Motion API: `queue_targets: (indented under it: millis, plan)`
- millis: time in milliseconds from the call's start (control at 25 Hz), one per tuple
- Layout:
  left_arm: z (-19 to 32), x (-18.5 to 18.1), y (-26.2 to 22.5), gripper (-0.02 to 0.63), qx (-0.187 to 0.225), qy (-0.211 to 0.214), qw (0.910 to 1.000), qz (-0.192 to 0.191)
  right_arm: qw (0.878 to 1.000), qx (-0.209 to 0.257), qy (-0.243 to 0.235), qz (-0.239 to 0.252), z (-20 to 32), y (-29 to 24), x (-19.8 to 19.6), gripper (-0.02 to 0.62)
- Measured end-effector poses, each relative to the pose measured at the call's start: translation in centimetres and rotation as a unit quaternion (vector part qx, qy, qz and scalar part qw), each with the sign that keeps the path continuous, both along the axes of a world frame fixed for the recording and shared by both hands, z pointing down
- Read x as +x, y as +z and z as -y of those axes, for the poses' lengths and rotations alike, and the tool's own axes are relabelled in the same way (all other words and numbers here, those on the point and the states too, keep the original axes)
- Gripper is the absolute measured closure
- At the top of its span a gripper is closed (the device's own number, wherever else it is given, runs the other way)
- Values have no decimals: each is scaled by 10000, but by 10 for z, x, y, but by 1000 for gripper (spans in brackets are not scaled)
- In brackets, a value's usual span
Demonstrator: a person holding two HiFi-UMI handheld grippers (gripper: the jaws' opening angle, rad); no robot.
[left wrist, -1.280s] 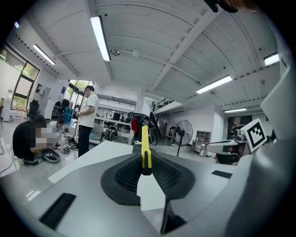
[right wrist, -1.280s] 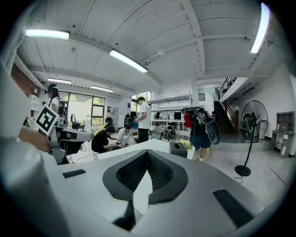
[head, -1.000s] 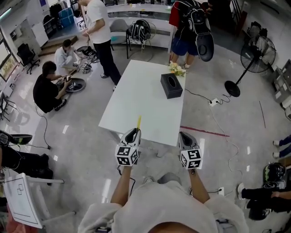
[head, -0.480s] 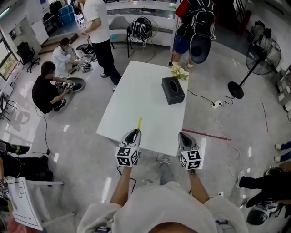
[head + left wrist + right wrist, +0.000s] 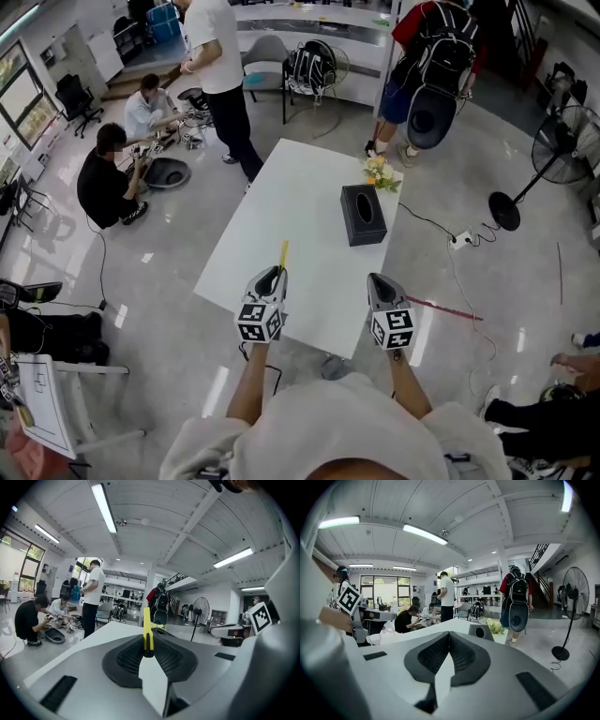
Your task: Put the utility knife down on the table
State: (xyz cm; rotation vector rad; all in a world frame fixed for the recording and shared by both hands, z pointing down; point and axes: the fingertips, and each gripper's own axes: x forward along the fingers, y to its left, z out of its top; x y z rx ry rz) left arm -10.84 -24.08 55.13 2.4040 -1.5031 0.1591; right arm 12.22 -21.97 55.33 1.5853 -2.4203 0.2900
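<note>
Gripping the yellow knife (image 5: 282, 253), which sticks straight out ahead of its pinched jaws, the left claw (image 5: 272, 277) hangs over the near edge of the table (image 5: 281, 197). Beside it, the right claw (image 5: 377, 281) is closed and empty. This looks like the approach. The next move calls for lowering the knife and letting go.

Head cam sits high, above and behind both grippers, looking steeply down past the left gripper (image 5: 273, 274) and right gripper (image 5: 378, 279) onto the white table (image 5: 291, 202) ahead of their tips. Each gripper cam rides close behind its own jaws, facing nearly level along them. All three views share the table and the standing fan (image 5: 562, 150) out beyond the right gripper's side.
</note>
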Motion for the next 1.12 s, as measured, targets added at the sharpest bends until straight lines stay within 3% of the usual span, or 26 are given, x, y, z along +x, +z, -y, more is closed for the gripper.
queue_targets:
  millis: [520, 1120]
  plan:
    - [64, 22, 3, 532, -158, -551, 9981, 245, 9980, -234, -555, 213, 80, 17, 24, 565]
    - [65, 11, 35, 534, -564, -460, 9967, 364, 9952, -633, -710, 227, 79, 47, -7, 565]
